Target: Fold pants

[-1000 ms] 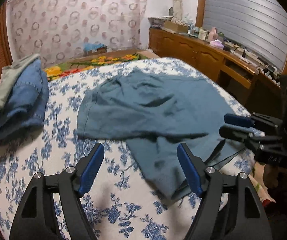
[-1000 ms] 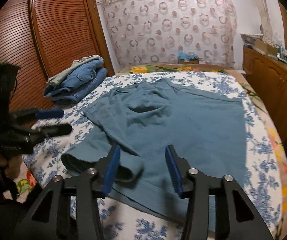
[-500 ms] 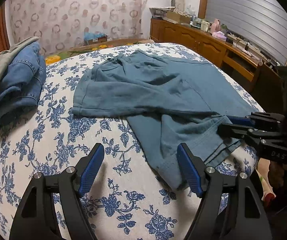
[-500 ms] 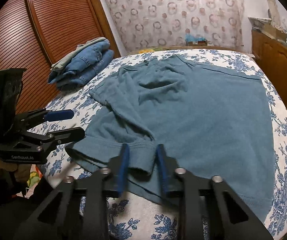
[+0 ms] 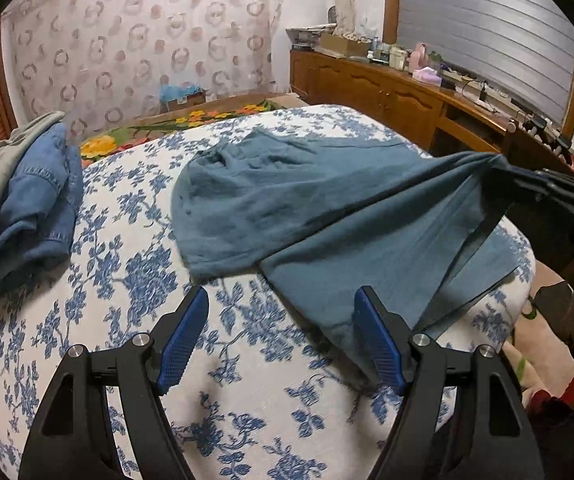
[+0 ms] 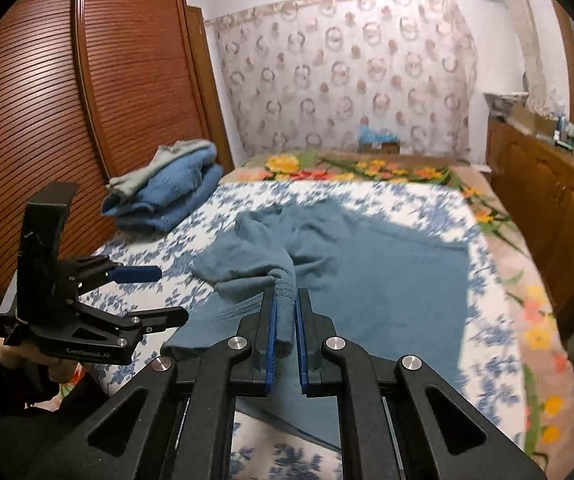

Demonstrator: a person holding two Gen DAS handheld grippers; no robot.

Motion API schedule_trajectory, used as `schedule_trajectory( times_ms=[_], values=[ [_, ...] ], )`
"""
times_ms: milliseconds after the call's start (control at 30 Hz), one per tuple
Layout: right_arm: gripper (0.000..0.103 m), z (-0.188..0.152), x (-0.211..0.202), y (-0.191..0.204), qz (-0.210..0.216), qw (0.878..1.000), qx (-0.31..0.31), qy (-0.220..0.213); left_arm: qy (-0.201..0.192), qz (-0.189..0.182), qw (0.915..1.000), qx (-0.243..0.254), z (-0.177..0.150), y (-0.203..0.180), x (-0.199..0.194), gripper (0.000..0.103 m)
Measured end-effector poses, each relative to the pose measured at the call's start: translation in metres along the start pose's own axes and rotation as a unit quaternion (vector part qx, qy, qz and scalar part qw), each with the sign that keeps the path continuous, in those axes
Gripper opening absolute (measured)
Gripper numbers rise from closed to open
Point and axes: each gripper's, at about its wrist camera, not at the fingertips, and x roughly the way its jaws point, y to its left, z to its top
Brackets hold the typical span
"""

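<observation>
Since a second ago: right hand-held gripper gone from half-open over the hem to clenched on it and lifted; pants pulled up off the bed at that end.

Left wrist view. Left hand-held gripper released, blue pads wide apart, nothing between them, hanging over the near part of the bed. Bedspread white with blue flowers. Teal pants spread across the middle and right of the bed, one leg hem lying just beside the right-hand pad. Far leg drawn up into a taut ridge toward the right hand-held gripper at the frame's right edge. Pile of folded clothes, denim with a grey piece on top, at the left edge of the bed, well apart from the pants. Floral blanket beyond the bedspread. Patterned curtain on the back wall. Wooden sideboard along the right, small items cluttered on top, too small to identify. Cardboard box below the curtain, with something blue in it.

Right wrist view. Right hand-held gripper grasping a bunched hem of the pants, fabric pinched between the pads, the rest trailing onto the bed. Left hand-held gripper at left, jaws apart, empty, held by a hand. Slatted wooden wardrobe doors on the left. Folded clothes near the wardrobe.
</observation>
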Motion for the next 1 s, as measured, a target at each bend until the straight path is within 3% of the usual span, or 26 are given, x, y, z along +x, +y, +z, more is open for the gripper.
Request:
schedule_trajectory(
  times_ms=[300,600,1000],
  values=[
    [0.008,-0.019,-0.046,-0.01,-0.037,0.999,0.002,-0.031,-0.007,-0.013,0.9998,0.014,0.014,-0.016,0.002,0.076],
    [0.008,-0.046,-0.064,-0.009,-0.067,0.998,0.018,-0.003,-0.001,-0.022,0.9994,0.025,0.018,-0.031,0.008,0.076],
    [0.009,-0.058,-0.053,-0.029,-0.067,0.994,0.061,0.053,0.025,-0.02,0.9991,0.028,0.012,-0.039,0.029,0.076]
  ],
)
